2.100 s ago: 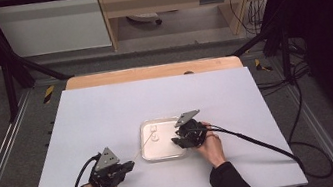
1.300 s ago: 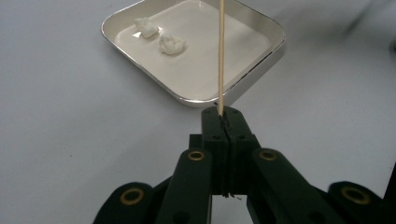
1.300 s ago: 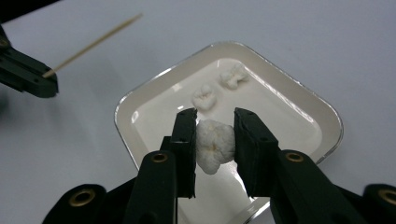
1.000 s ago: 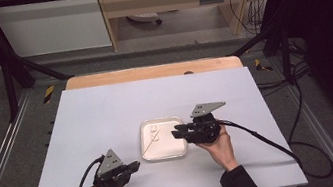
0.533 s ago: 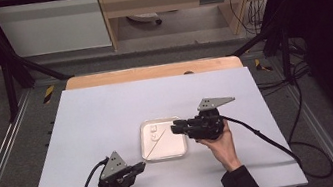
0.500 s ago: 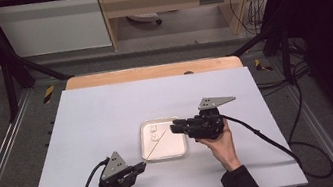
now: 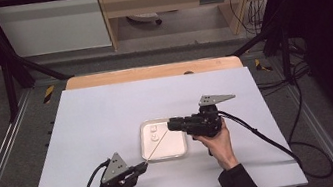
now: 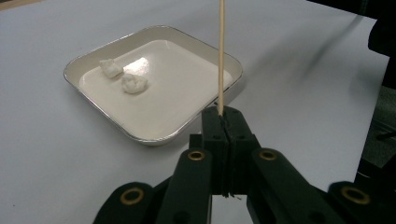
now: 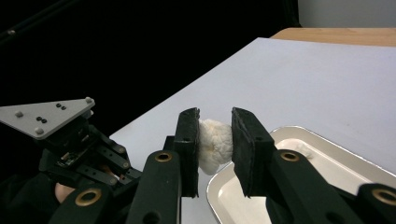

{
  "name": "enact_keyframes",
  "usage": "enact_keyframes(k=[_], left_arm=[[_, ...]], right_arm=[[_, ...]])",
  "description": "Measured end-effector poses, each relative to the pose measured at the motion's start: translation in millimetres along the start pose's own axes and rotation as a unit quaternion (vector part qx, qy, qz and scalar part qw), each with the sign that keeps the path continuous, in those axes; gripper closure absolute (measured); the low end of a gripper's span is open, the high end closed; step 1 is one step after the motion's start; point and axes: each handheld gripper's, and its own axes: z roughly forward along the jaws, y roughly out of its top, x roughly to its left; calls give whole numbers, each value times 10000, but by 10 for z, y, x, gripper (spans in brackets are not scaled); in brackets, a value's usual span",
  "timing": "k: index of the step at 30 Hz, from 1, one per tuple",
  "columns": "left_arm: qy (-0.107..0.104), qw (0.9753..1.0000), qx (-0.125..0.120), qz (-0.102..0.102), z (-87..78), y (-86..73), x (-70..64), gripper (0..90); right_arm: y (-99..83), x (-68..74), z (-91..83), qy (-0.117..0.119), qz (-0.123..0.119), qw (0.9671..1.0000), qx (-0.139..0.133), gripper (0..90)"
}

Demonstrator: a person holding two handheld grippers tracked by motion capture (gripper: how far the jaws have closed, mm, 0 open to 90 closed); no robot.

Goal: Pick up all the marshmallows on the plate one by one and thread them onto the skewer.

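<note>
- Two grippers work over a white table (image 7: 107, 118) in the high view. The left gripper (image 7: 138, 168), at about 7 o'clock from the square tray (image 7: 182, 150), has its jaws pressed together on the near end of a thin wooden skewer (image 7: 157, 145), which slants up over the tray toward 1 o'clock. The right gripper (image 7: 172, 124) hovers at the tray's 1 o'clock corner, pointing to 9 o'clock, close to the skewer's far tip.
- In the left gripper view, the jaws are clamped on the skewer (image 8: 221, 56), which runs to 12 o'clock past the tray (image 8: 154, 136). Two white lumps (image 8: 122, 76) lie in the tray's 10 o'clock part.
- In the right gripper view, the jaws squeeze a white marshmallow (image 9: 214, 143) between them, above the tray's (image 9: 224, 196) near rim. The left gripper shows at 8 o'clock.
</note>
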Motion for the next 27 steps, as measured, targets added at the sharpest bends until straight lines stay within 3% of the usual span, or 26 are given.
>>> enact_keyframes(k=[17,27], left_arm=[[31,9999,-106,-89,-8,-18,-2,885],[91,9997,-184,-99,-12,-34,-15,886]], right_arm=[[-67,-1,95,224,281,9993,-89,758],[-115,30,134,292,305,9989,-222,786]])
